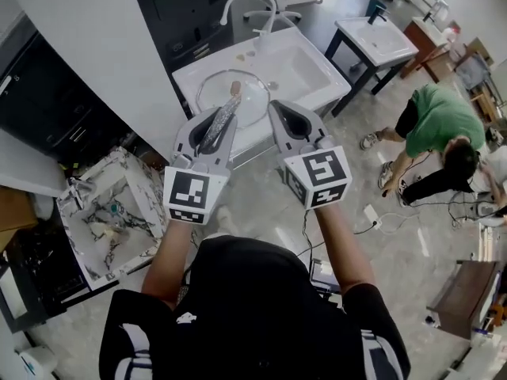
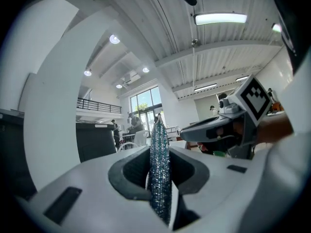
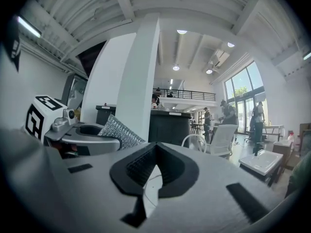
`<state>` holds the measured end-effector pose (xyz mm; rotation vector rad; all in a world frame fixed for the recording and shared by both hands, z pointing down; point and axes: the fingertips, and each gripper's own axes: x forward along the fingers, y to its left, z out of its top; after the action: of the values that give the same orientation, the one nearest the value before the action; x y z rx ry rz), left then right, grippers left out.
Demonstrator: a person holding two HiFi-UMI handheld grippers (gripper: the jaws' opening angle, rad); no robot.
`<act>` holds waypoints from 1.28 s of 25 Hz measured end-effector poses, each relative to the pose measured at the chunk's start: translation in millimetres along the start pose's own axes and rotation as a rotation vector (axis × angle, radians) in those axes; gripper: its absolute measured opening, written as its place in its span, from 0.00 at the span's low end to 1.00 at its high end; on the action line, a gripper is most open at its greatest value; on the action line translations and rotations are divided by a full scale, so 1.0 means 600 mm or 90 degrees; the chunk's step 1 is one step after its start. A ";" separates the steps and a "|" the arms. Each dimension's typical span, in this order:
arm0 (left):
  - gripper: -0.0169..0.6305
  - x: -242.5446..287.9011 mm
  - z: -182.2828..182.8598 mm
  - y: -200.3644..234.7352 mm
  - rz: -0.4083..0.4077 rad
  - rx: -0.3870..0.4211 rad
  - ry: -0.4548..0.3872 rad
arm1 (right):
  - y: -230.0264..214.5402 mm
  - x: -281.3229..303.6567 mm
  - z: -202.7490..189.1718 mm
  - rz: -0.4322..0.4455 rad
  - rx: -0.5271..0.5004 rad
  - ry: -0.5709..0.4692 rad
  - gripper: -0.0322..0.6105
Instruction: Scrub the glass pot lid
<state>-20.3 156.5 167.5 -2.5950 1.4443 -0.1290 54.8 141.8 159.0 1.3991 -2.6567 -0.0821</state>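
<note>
- The left gripper (image 2: 160,155) has its jaws closed on a glittery blue-silver scouring pad (image 2: 159,135). The pad stands on edge between the dark pads and sticks out past the jaw tips.
- The right gripper (image 3: 153,155) has its jaws pressed together with nothing between them.
- In the head view, both grippers are held up side by side and apart, above the floor, with the left gripper (image 1: 225,115) a little to the left of the right gripper (image 1: 280,109).
- Seen from the right gripper view, the scouring pad (image 3: 120,131) juts from the left gripper's jaws just beside it.
- The glass pot lid (image 1: 255,95) lies flat on the left part of a white sink (image 1: 321,85), beyond the jaw tips, and neither gripper touches it.
- A curved white faucet (image 1: 244,0) rises at the back of that sink.
- A marble-patterned sink (image 1: 119,169) stands to the left.
- A second white sink (image 1: 379,39) stands further right, and near it a person in a green shirt (image 1: 434,121) bends over the floor.
</note>
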 end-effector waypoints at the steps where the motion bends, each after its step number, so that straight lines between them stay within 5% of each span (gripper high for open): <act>1: 0.15 -0.008 0.004 -0.005 0.006 0.001 -0.002 | 0.004 -0.007 0.002 0.005 -0.001 -0.004 0.05; 14: 0.15 -0.085 0.013 -0.035 0.056 0.010 -0.003 | 0.028 -0.068 0.015 0.028 -0.015 -0.027 0.05; 32: 0.15 -0.090 0.019 -0.056 0.057 0.007 -0.008 | 0.044 -0.087 -0.001 0.039 -0.014 -0.020 0.05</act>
<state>-18.7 221.1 163.0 -2.5132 1.5483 -0.1081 62.7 199.7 157.6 1.3189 -2.7142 -0.1269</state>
